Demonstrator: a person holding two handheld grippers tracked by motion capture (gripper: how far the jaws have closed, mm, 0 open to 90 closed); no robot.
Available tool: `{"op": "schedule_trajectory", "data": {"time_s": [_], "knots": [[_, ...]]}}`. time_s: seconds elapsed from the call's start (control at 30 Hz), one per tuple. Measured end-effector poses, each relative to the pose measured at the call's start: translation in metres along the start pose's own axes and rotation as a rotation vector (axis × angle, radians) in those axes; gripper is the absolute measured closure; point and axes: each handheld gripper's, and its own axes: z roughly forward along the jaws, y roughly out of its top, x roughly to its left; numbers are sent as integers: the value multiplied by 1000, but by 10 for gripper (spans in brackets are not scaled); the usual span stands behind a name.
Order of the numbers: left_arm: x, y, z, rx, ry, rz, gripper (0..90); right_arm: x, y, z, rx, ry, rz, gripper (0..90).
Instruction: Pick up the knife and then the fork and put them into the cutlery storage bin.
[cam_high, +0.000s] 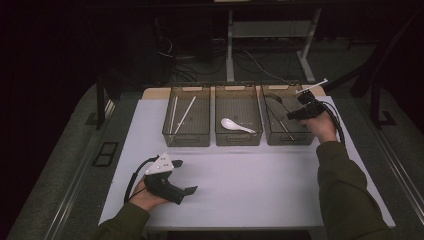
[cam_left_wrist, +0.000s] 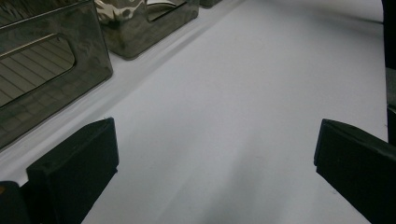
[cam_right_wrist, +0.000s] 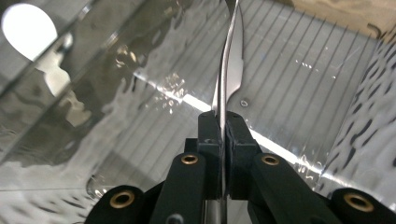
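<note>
My right gripper (cam_high: 291, 115) hangs over the right-hand clear bin (cam_high: 289, 138), held in a hand with a green sleeve. In the right gripper view its jaws (cam_right_wrist: 222, 122) are shut on the handle of a thin metal utensil (cam_right_wrist: 229, 70), seen edge-on and curving away over the bin's ribbed floor. My left gripper (cam_high: 185, 176) rests on the white table (cam_high: 250, 180) near the front left. Its jaws (cam_left_wrist: 215, 140) stand wide open with only bare table between them.
Three clear bins stand in a row at the back. The left one (cam_high: 186, 136) holds white chopsticks (cam_high: 184, 114). In the middle one (cam_high: 238, 138) lies a white spoon (cam_high: 235, 125), also seen through a bin wall (cam_right_wrist: 25, 23). Dark floor surrounds the table.
</note>
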Motion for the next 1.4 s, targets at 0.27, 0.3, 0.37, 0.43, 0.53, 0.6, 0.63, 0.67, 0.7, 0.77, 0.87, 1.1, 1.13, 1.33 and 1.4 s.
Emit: {"op": "schedule_trajectory", "data": {"time_s": [0.27, 0.3, 0.37, 0.43, 0.53, 0.6, 0.63, 0.67, 0.7, 0.77, 0.87, 1.1, 1.13, 1.33, 1.4], "knots": [[0, 0, 0, 7, -1, 2, 0, 3, -2, 9, 68, -8, -3, 845], [0, 0, 0, 9, -2, 2, 0, 4, -2, 9, 66, -4, -5, 824], [0, 0, 0, 9, -3, 3, 0, 4, -2, 9, 58, 2, -3, 792], [-1, 0, 0, 9, -4, 3, 0, 3, -2, 8, 50, 0, -7, 753], [-1, 0, 0, 9, -5, 3, 0, 2, -2, 5, 28, 17, 2, 693], [-1, 0, 0, 8, -5, 4, 0, 1, -2, 2, 8, 26, 11, 638], [0, 0, 0, 9, -5, 4, 0, 1, -2, 0, -6, 31, 12, 606], [0, 0, 0, 6, -4, 3, 0, 1, -2, -2, -23, 39, 16, 585], [0, 0, 0, 6, -4, 3, 0, 1, -3, -4, -36, 48, 21, 555], [0, 0, 0, 6, -3, 3, 0, 1, -5, -9, -61, 63, 30, 506], [0, 0, 0, 3, -1, -3, 0, 2, -9, -17, -103, 58, 21, 439], [2, 1, 0, 2, 4, 1, 0, 10, -19, -34, -192, 55, -18, 330], [2, 1, 0, 2, 3, 1, 0, 11, -21, -36, -200, 47, -25, 315], [4, 1, 1, 3, 3, 1, 0, 18, -28, -48, -259, 60, -36, 268], [5, 1, 2, 3, 3, -1, 0, 21, -31, -52, -284, 64, -46, 255]]}}
